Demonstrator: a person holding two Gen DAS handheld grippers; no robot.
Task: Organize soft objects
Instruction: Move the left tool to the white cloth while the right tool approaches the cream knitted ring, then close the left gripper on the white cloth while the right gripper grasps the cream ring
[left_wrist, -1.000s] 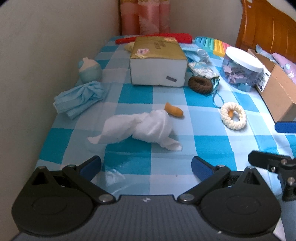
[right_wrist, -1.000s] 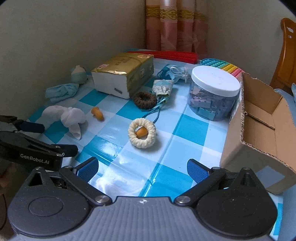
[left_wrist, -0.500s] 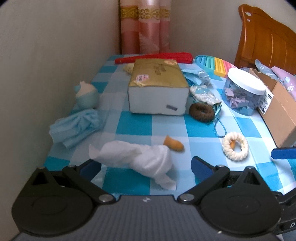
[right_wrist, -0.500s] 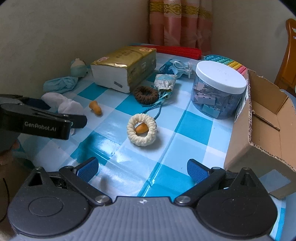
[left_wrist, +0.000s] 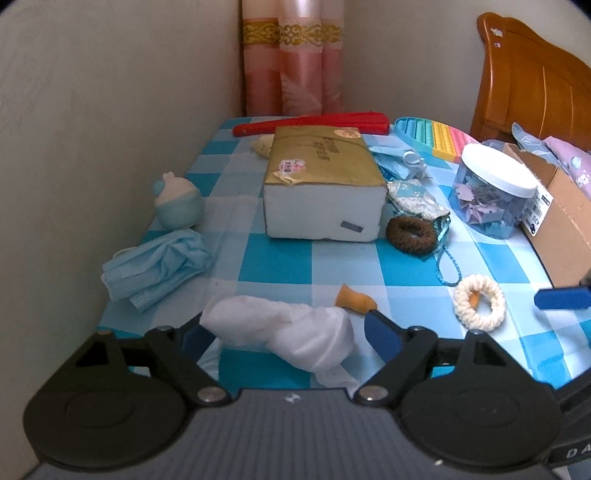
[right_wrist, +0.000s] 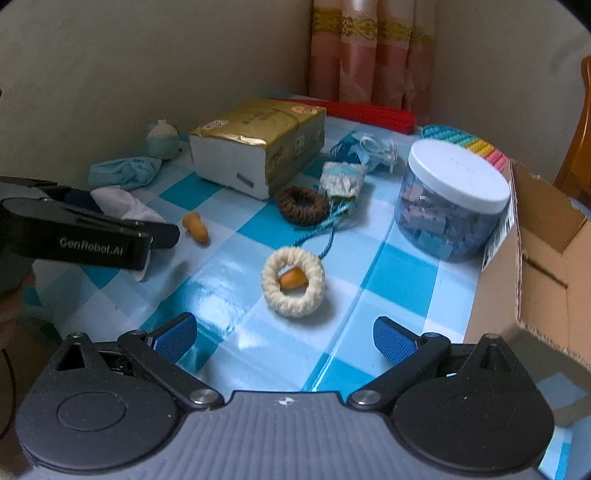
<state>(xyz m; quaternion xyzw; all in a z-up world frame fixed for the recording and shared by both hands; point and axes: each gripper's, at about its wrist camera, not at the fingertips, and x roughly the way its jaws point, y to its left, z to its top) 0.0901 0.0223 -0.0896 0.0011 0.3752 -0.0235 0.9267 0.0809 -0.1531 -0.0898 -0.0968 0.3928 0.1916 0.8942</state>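
A crumpled white cloth (left_wrist: 288, 332) lies on the blue checked table between the open fingers of my left gripper (left_wrist: 286, 334); in the right wrist view the cloth (right_wrist: 118, 205) shows behind that gripper (right_wrist: 122, 229). My right gripper (right_wrist: 282, 334) is open and empty, just short of a cream yarn ring (right_wrist: 293, 282) with an orange piece inside. An orange foam earplug (left_wrist: 354, 301), a brown scrunchie (left_wrist: 410, 234), a blue face mask (left_wrist: 155, 266) and a small plush toy (left_wrist: 177, 203) lie around.
A gold tissue pack (left_wrist: 321, 184) stands mid-table. A clear jar with a white lid (right_wrist: 452, 206) and an open cardboard box (right_wrist: 535, 258) stand at the right. A red fan (left_wrist: 314, 123) and a rainbow pop toy (left_wrist: 432, 134) lie at the back. A wall (left_wrist: 92, 129) runs along the left.
My left gripper has moved forward and down, so the white cloth now lies between its fingers. My right gripper has moved slightly forward towards the yarn ring.
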